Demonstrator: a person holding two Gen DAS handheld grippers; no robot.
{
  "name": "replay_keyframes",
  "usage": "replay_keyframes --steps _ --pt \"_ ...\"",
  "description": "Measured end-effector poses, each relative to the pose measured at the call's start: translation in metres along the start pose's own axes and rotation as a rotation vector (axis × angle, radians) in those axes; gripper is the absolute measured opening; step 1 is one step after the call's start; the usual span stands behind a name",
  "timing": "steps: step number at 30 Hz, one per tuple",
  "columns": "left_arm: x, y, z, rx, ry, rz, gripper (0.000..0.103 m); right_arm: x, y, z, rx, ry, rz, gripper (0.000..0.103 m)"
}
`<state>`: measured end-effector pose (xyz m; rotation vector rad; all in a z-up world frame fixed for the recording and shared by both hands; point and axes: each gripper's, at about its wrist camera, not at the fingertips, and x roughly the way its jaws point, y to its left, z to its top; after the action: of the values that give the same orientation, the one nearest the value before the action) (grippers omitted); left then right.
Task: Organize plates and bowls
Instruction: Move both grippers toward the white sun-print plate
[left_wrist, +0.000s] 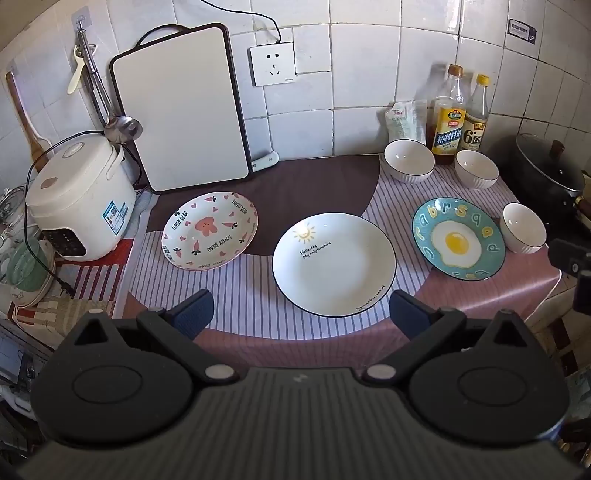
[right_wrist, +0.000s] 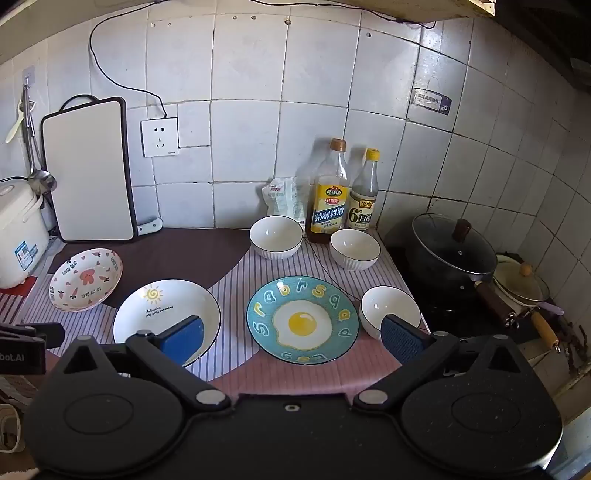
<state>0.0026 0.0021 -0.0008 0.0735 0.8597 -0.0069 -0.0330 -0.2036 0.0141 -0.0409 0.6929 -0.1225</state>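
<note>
Three plates lie in a row on the striped cloth: a pink-patterned plate (left_wrist: 209, 230) (right_wrist: 86, 278) at left, a white sun plate (left_wrist: 334, 264) (right_wrist: 166, 317) in the middle, a blue fried-egg plate (left_wrist: 458, 239) (right_wrist: 302, 319) at right. Three white bowls stand apart: one at the back (left_wrist: 409, 160) (right_wrist: 276, 236), one beside the bottles (left_wrist: 476, 169) (right_wrist: 354, 248), one right of the egg plate (left_wrist: 523, 227) (right_wrist: 388, 308). My left gripper (left_wrist: 301, 314) is open and empty, above the cloth's front edge before the white plate. My right gripper (right_wrist: 293, 338) is open and empty, hovering before the egg plate.
A rice cooker (left_wrist: 79, 195) stands at far left, a white cutting board (left_wrist: 179, 107) leans on the tiled wall. Two sauce bottles (right_wrist: 328, 192) and a packet stand at the back. A lidded black wok (right_wrist: 452, 251) sits on the stove at right.
</note>
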Motion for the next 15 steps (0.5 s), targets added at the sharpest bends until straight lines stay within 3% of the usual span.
replay_keyframes --steps 2,8,15 --pt "-0.0013 -0.003 -0.0015 0.032 -0.012 -0.007 0.103 -0.0005 0.0006 -0.0004 -0.003 -0.001 0.002 0.103" --pt "0.0026 -0.0001 -0.0027 -0.047 -0.03 0.0 0.103 -0.0007 -0.0017 -0.0007 0.001 -0.007 0.0 0.103" --pt "0.0076 -0.0012 -0.0084 -0.035 -0.063 0.018 0.103 0.0003 -0.0002 -0.0013 0.01 -0.007 -0.002 0.103"
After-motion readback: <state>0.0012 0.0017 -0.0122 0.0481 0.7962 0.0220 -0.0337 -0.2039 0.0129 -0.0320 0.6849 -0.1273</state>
